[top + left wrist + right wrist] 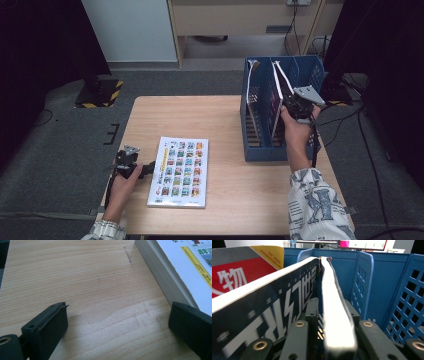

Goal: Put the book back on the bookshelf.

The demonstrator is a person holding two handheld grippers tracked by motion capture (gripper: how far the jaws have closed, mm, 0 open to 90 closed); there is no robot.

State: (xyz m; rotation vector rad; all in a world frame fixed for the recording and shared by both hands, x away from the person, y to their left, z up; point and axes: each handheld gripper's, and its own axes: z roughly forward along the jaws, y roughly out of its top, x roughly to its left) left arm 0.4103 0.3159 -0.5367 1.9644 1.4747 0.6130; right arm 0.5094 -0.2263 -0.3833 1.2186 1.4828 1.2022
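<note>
A white picture book (179,171) lies flat on the wooden table (220,120). My left gripper (148,169) rests just left of it, low over the wood. In the left gripper view my left gripper (117,317) stands open, its jaws wide apart with bare wood between them and the book's page edge (162,272) beside the right jaw. My right gripper (295,107) reaches into the blue file rack (252,150). A thin upright book (334,315) stands between my right gripper's (330,302) jaws, with a slim gap at the left jaw.
A dark book with white characters (274,312) leans in the rack beside the thin one, and a red and yellow one (234,275) stands behind it. The rack's perforated blue walls (409,302) close in on the right. Grey floor surrounds the table.
</note>
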